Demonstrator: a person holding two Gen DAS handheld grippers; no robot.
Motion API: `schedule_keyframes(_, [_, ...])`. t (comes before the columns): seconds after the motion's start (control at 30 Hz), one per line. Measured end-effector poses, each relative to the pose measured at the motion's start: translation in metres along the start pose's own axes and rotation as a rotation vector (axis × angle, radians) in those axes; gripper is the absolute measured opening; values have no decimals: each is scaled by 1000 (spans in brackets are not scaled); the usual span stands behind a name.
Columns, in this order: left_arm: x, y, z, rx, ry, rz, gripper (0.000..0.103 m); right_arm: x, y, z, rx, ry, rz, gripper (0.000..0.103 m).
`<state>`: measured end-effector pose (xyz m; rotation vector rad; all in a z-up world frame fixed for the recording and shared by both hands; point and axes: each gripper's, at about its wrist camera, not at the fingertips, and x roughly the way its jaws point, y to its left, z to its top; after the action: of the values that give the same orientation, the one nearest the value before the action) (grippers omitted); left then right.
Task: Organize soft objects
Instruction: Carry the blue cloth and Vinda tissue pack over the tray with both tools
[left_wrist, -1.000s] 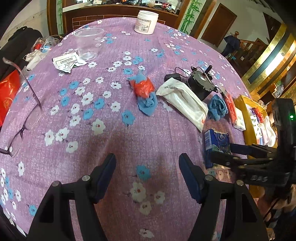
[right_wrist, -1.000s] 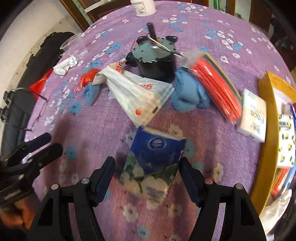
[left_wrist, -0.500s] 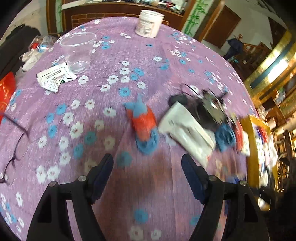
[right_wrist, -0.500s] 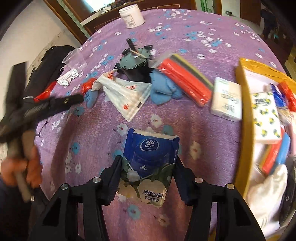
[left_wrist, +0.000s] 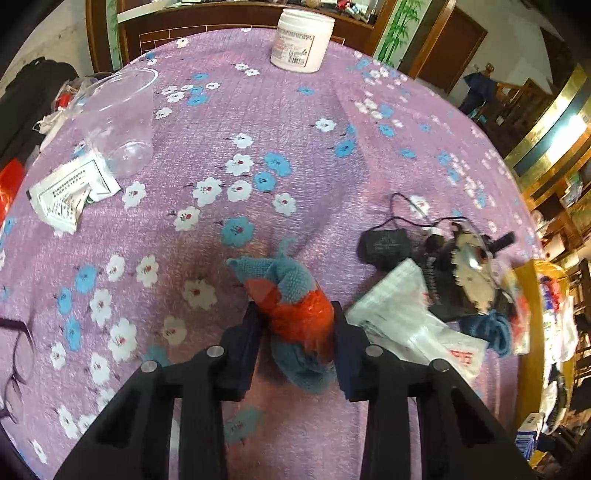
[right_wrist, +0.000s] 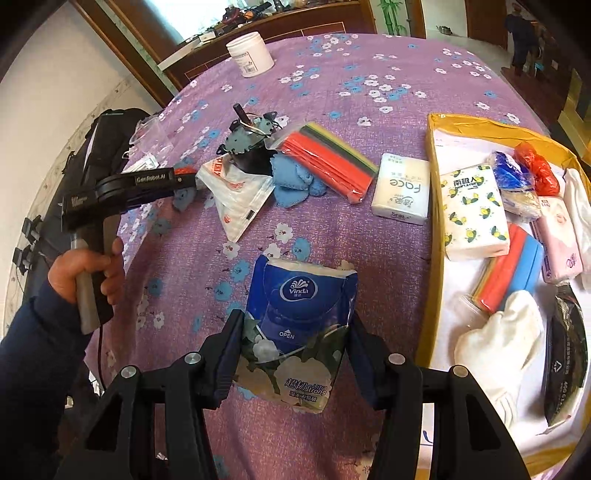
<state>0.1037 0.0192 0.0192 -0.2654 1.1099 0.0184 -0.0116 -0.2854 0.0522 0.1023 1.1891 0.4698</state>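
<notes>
Blue-and-orange soft bundle, apart from the left tool a second ago, now sits pinched on the counter, while the right tool has lifted its clamped tissue pack toward the yellow box.

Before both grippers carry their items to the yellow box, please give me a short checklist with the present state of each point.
1. Right gripper shut on the Vinda tissue pack: ok.
2. Left gripper closed around the blue and red cloth: ok, pads touch both sides.
3. Cloth lifted off the tablecloth: cannot tell.
4. White plastic bag free of the left gripper: cannot tell, it lies very close.
5. Free space in the yellow box: not ok, crowded.
</notes>
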Motion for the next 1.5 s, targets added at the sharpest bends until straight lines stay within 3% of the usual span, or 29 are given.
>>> schedule_keyframes(0.2, [-35,-11,-37,12,-42,-69,34,-7,-4,-7,13,-4,13,58])
schedule_keyframes(0.4, [-57,-45,-80,57,-25,-134,34,-9,-1,-8,-6,-1,47,58])
schedule_keyframes(0.67, [-77,-89,-116,76,-34,-133,34,-32,-8,-4,-87,-32,104,58])
schedule_keyframes(0.9, [-100,-146,-125,118,-78,-137,34,-71,-61,-23,-42,-79,116,58])
schedule_keyframes(1.07, [-109,-206,-137,221,-75,-166,34,-100,-115,-38,71,-137,97,58])
schedule_keyframes(1.27, [-104,-274,-152,351,-21,-228,34,-123,-173,-52,204,-187,63,58])
schedule_keyframes(1.5, [-81,-334,-168,484,69,-272,34,-139,-213,-61,310,-221,36,58])
